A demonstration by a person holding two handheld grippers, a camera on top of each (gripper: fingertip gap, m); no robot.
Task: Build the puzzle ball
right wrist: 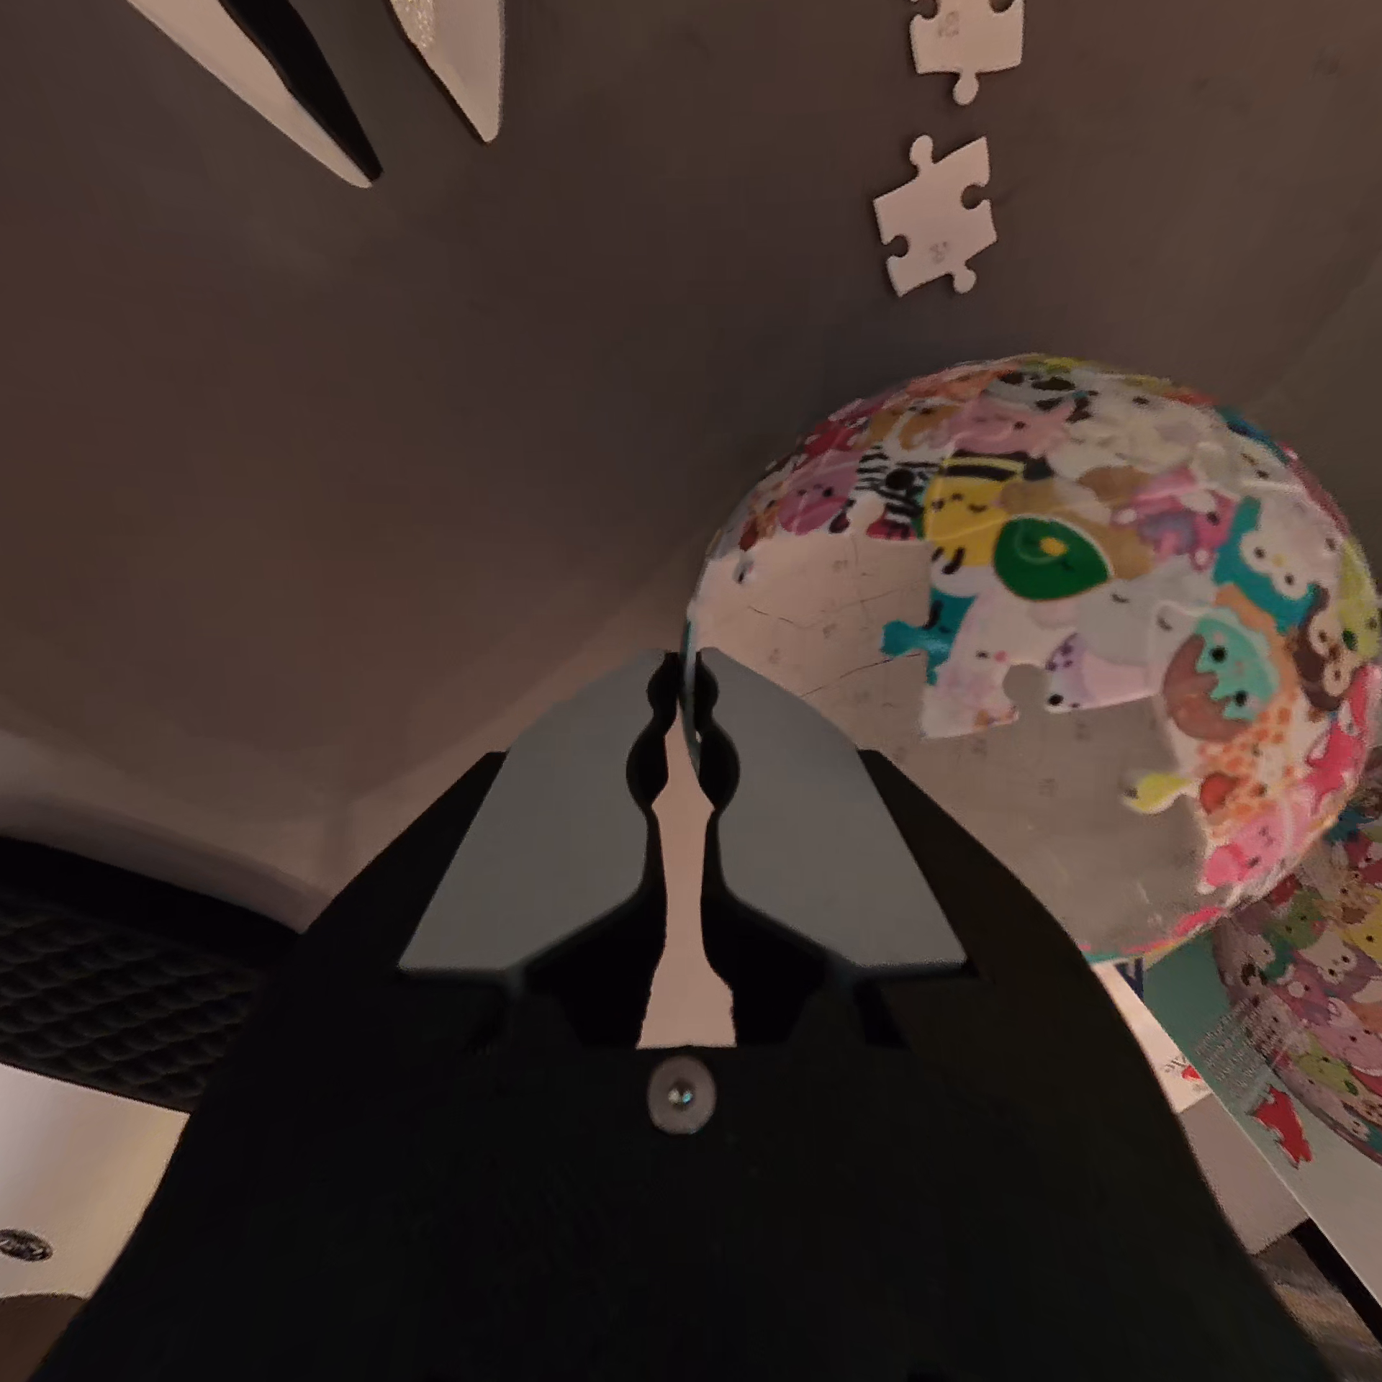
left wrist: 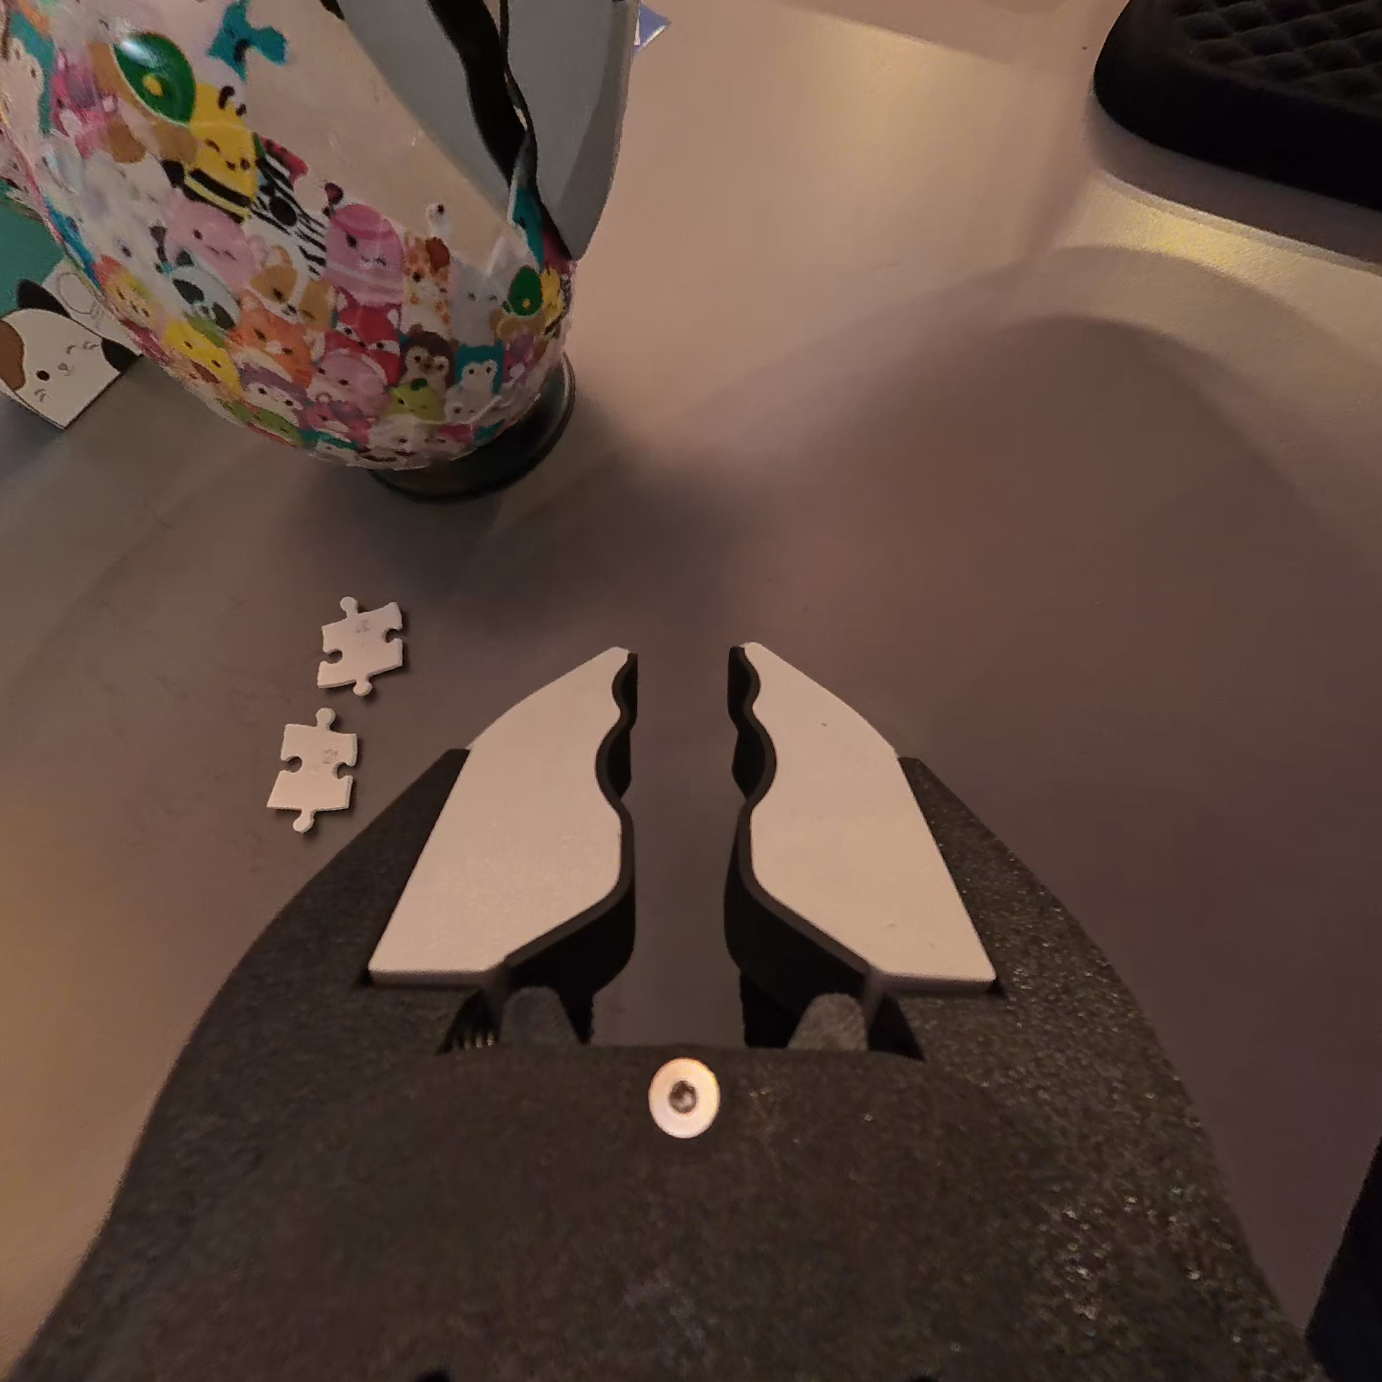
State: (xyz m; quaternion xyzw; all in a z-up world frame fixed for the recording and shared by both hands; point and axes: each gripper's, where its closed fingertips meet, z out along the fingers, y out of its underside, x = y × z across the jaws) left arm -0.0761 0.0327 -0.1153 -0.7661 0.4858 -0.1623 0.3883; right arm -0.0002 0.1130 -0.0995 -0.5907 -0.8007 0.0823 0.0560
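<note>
The puzzle ball, covered in colourful cartoon animals, stands on a black ring stand at the upper left. In the right wrist view the ball has an open gap showing its pale inside. My right gripper is shut on a puzzle piece, seen edge-on, at the rim of that gap. It also shows from above in the left wrist view, with the teal-printed piece against the ball's right side. My left gripper is open and empty, low over the table in front of the ball.
Two loose pieces lie face down on the grey table, left of my left gripper. The puzzle box stands behind the ball at the far left. A black honeycomb mat lies at the top right. Across from one pair of fingers to the other is roughly 12 cm.
</note>
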